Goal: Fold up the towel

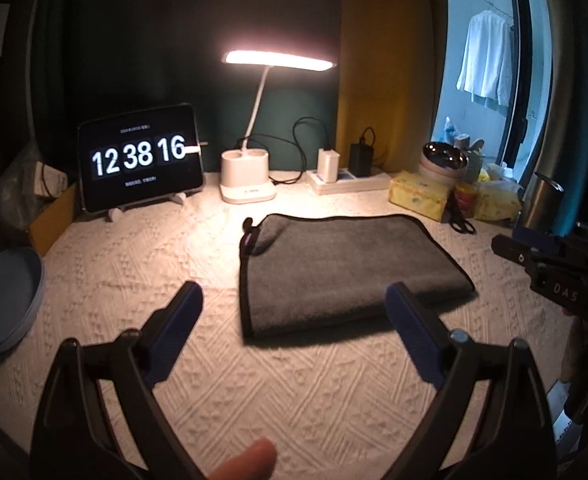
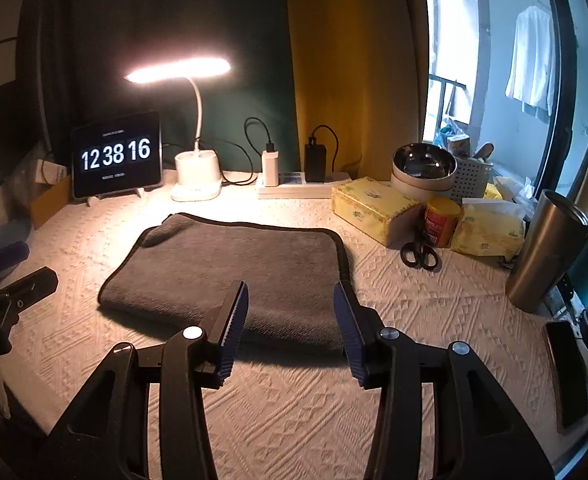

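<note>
Grey terry with a black hem, the towel (image 1: 333,268) lies folded flat in a rectangle on the cream textured tablecloth (image 1: 142,264), in front of the lit desk lamp (image 1: 250,168); one far corner is rumpled. The left gripper (image 1: 294,300) hovers near its front edge, jaws spread wide and holding nothing; the right gripper (image 2: 292,300) hangs over the towel's near edge, also parted and empty. Scissors (image 2: 418,255) and a yellow tissue pack (image 2: 373,208) sit to the right; a tablet clock (image 2: 116,156) stands at the back left.
</note>
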`<state>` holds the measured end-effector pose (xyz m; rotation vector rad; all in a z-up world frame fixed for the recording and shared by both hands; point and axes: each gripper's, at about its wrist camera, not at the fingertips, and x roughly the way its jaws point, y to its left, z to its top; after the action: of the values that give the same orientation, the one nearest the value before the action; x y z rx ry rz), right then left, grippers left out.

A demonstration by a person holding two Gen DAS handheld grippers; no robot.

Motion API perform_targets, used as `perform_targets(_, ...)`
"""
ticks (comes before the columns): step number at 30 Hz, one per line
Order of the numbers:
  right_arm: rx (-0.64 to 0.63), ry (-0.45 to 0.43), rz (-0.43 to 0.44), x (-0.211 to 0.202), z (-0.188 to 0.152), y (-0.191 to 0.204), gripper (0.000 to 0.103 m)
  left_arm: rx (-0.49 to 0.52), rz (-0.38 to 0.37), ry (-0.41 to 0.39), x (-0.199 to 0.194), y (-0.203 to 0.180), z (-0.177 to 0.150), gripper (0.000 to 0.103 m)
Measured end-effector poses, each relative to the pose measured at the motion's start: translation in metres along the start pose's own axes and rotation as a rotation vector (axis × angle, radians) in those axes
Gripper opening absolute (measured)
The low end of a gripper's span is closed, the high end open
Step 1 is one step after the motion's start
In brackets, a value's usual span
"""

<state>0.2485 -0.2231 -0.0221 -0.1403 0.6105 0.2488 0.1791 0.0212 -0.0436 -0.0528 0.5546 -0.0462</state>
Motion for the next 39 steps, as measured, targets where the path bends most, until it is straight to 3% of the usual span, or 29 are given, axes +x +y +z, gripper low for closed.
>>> perform_targets(17,-0.034,-0.078,0.006,-0.069,-0.024,0.026,0.048,-0.008,-0.025,-0.135,-0.074,-0.005,-0.02,0.094)
perform_targets(19,-0.036,-0.09,0.006,-0.078,-0.027,0.027,0.051,-0.007,-0.016,-0.153,-0.082,-0.004,-0.022,0.094)
perform_targets(21,-0.038,-0.109,0.002,-0.089,-0.03,0.028,0.064,-0.004,-0.011,-0.176,-0.092,-0.005,-0.024,0.094)
perform_targets(23,-0.04,-0.13,-0.01,-0.1,-0.032,0.027,0.066,0.002,-0.004,-0.196,-0.1,-0.005,-0.026,0.094)
perform_targets(30,-0.031,-0.259,-0.048,-0.143,-0.037,0.023,0.067,0.028,0.074,-0.35,-0.139,-0.007,-0.029,0.094)
perform_targets(36,-0.027,-0.35,-0.075,-0.174,-0.042,0.016,0.067,0.016,0.051,-0.473,-0.169,-0.005,-0.027,0.095)
perform_targets(39,-0.02,-0.38,-0.087,-0.182,-0.041,0.011,0.067,0.021,0.043,-0.491,-0.176,-0.006,-0.027,0.095)
